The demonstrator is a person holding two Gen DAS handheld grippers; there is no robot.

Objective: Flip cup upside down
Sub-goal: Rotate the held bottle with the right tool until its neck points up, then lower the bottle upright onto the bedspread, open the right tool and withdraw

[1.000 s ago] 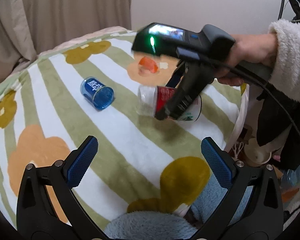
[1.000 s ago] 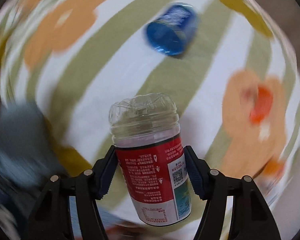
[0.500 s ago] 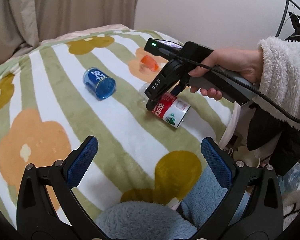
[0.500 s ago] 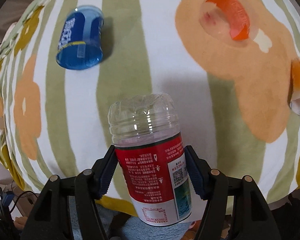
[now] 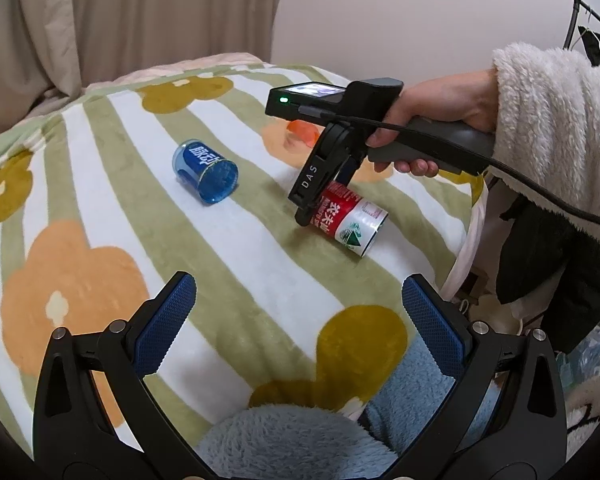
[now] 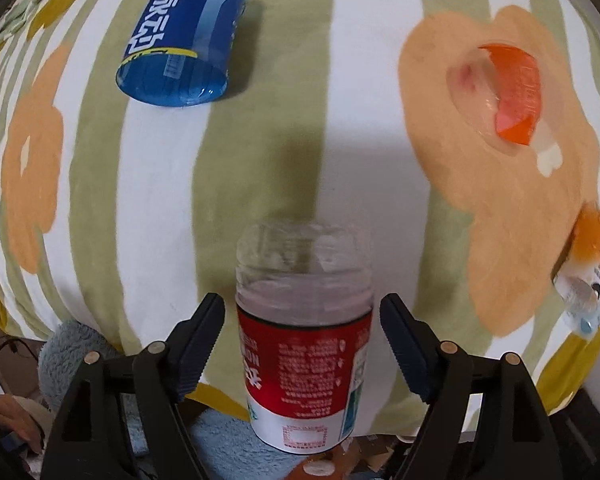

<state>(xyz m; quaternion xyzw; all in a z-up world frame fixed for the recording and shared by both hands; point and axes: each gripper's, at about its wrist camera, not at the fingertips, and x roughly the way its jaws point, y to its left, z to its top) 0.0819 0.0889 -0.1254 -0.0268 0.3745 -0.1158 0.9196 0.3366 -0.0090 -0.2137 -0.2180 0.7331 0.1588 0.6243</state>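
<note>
**Red-labelled cup hangs in the balance above a soft blanket**

The right gripper (image 6: 302,350) reaches down over a striped, flower-print blanket (image 5: 100,184) with a clear plastic cup (image 6: 304,344), wrapped in a red and white label, lying between its fingers. In the right wrist view a sliver of gap shows on each side of the cup, so the fingers appear parted rather than clamped on it; whether either pad touches cannot be told. From the left wrist view the cup (image 5: 348,220) sits tilted, its clear closed end toward the blanket and its cut rim pointing up and out. The left gripper (image 5: 296,316) hangs wide open and empty near the blanket's front edge.

The risk, on this showing, is a topple: the bedding is soft and uneven, and a light cup let go at a tilt may roll onto its side, as the blue cup (image 5: 206,172) nearby already lies. An orange cup (image 6: 508,96) rests farther off, well clear.
</note>
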